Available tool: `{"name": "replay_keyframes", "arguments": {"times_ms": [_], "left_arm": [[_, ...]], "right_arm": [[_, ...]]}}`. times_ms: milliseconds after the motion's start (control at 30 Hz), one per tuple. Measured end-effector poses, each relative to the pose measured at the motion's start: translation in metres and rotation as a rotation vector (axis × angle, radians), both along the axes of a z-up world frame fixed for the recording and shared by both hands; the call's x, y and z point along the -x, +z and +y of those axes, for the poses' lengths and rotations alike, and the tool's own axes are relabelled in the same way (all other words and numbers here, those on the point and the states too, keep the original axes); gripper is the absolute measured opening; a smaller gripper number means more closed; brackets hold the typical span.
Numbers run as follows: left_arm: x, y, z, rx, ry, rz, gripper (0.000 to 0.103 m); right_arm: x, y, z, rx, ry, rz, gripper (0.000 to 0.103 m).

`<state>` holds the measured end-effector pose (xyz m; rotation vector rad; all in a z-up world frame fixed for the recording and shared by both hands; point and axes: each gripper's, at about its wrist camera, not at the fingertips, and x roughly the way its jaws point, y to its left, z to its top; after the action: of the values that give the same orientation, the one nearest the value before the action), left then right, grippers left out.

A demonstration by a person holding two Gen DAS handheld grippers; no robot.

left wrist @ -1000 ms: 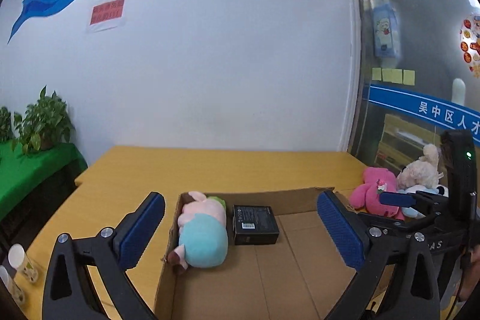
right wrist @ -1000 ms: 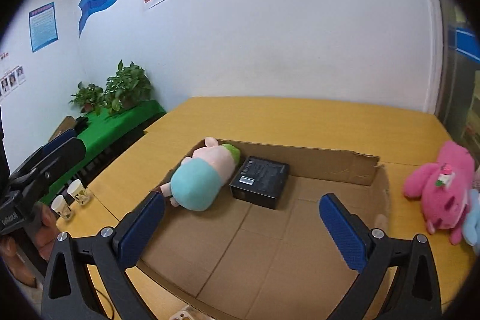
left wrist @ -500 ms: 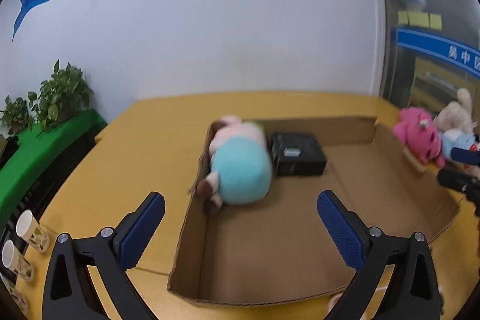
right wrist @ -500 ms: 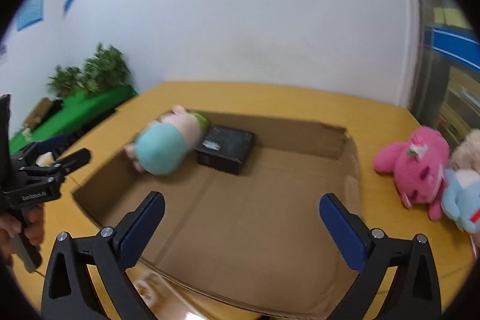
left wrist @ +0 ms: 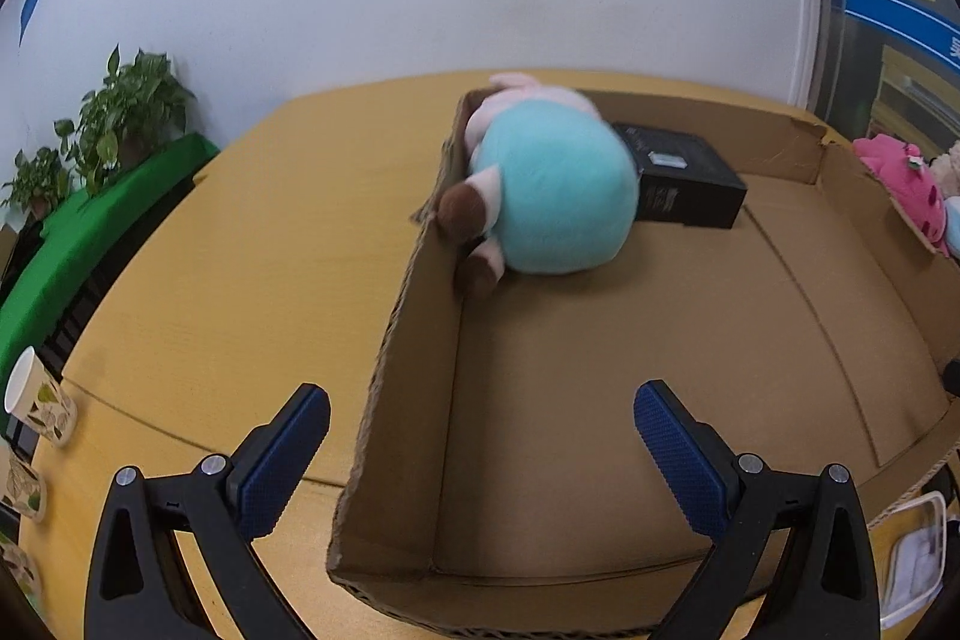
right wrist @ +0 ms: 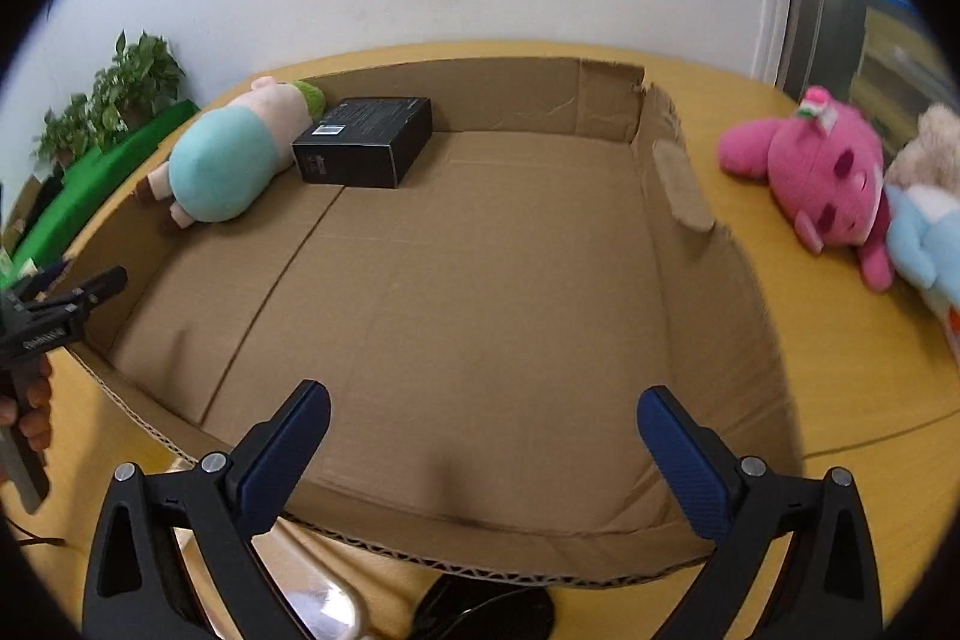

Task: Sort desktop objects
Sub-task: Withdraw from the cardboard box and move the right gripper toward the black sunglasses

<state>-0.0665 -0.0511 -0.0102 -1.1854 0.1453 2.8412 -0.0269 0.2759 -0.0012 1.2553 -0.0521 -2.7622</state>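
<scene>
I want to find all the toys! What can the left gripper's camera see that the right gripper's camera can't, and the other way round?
Only the left wrist view shows the paper cups at the table's left edge and a clear plastic container at the lower right.

Only the right wrist view shows the whole pink plush, the beige plush behind it, and a hand holding the left gripper.

Both show the cardboard box, the teal-bodied pig plush, the black box beside it, and the potted plants.
</scene>
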Motion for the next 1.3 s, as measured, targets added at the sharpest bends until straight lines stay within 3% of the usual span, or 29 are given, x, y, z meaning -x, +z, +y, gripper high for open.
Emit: {"name": "replay_keyframes", "arguments": {"times_ms": [100,233,367,500,700,800,967,1033,1300], "left_arm": [[0.004,-0.001,-0.011,-0.047,0.031,-0.019,0.103],[-0.009,0.013,-0.011,-0.022,0.026,0.019,0.102],[-0.041,0.045,0.000,-0.037,-0.070,0.084,0.102],[-0.077,0.069,0.022,-0.095,-0.186,0.093,0.103],[-0.106,0.053,0.079,-0.240,-0.377,-0.074,0.103],[-0.112,0.038,0.105,-0.273,-0.433,-0.154,0.102],[-0.122,0.027,0.131,-0.302,-0.483,-0.222,0.101],[-0.125,0.025,0.138,-0.310,-0.493,-0.238,0.101],[-0.136,0.025,0.173,-0.364,-0.589,-0.313,0.094]], "right_arm": [[-0.007,0.002,-0.003,0.007,0.010,0.011,0.102],[-0.020,0.012,-0.003,0.038,0.031,0.042,0.101],[-0.059,0.042,0.010,0.028,0.011,0.139,0.102],[-0.106,0.044,0.016,0.036,0.053,0.124,0.102],[-0.141,-0.004,-0.009,0.038,0.089,-0.009,0.100],[-0.140,-0.016,-0.017,0.018,0.081,-0.019,0.091],[-0.129,-0.029,-0.013,0.064,0.075,-0.052,0.073],[-0.131,-0.035,-0.011,0.038,0.071,-0.070,0.064],[-0.157,-0.035,0.021,0.075,0.033,-0.071,0.050]]}}
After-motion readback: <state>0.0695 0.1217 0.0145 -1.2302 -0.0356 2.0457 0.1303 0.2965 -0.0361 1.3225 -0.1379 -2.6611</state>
